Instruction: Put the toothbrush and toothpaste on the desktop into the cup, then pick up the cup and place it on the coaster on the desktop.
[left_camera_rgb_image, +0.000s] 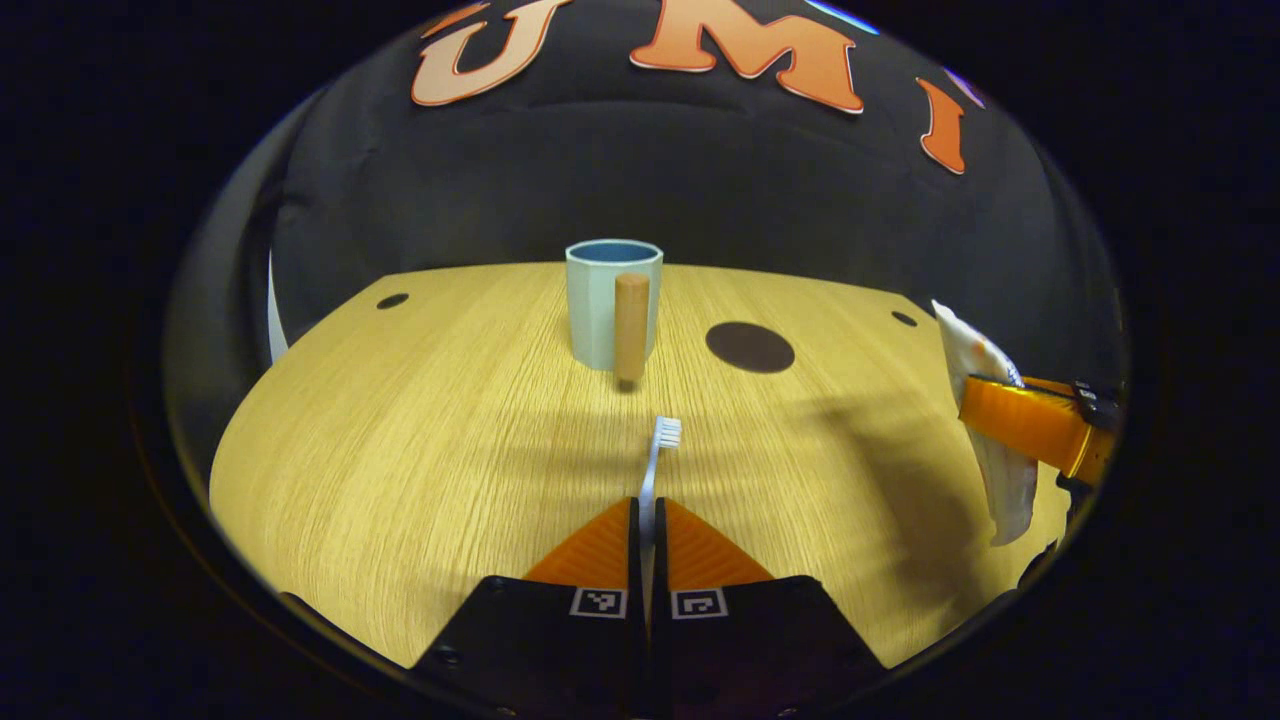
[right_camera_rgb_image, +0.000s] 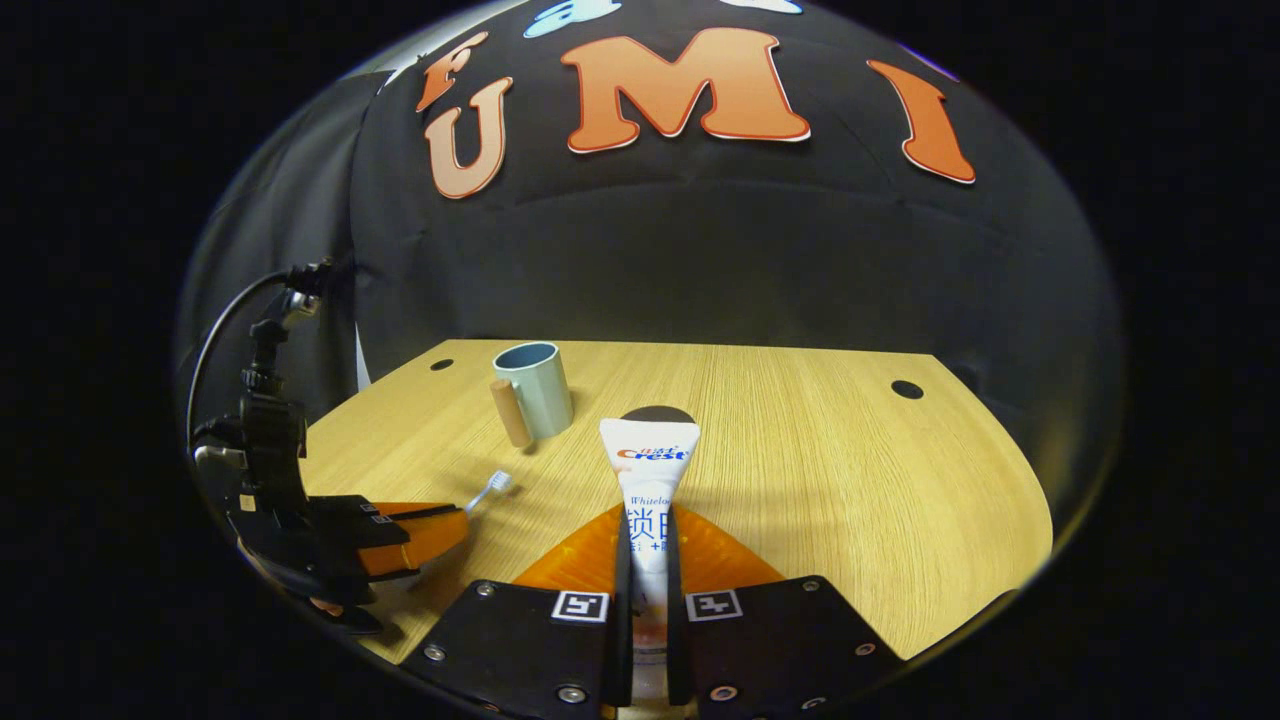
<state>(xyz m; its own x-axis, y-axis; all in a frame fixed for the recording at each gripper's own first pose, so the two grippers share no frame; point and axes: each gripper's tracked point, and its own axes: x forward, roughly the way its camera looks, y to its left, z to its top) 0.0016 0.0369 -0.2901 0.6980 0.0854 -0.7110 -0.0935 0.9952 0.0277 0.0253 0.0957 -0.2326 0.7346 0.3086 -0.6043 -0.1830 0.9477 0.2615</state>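
A pale blue cup (left_camera_rgb_image: 612, 300) with a wooden handle stands upright at the far middle of the wooden desktop (left_camera_rgb_image: 420, 470); the right gripper view has the cup (right_camera_rgb_image: 535, 388) to the left. A dark round coaster (left_camera_rgb_image: 750, 347) lies just right of it. My left gripper (left_camera_rgb_image: 648, 512) is shut on a white toothbrush (left_camera_rgb_image: 656, 462), bristle head pointing toward the cup. My right gripper (right_camera_rgb_image: 648, 520) is shut on a white toothpaste tube (right_camera_rgb_image: 650, 480), held above the desk. The left gripper view has that tube (left_camera_rgb_image: 985, 420) at the right edge. The tube hides most of the coaster (right_camera_rgb_image: 657, 413).
Small dark holes (left_camera_rgb_image: 392, 300) sit near the desk's far corners. A camera stand with a cable (right_camera_rgb_image: 262, 400) rises at the left in the right gripper view. The booth's black cloth wall closes off the back.
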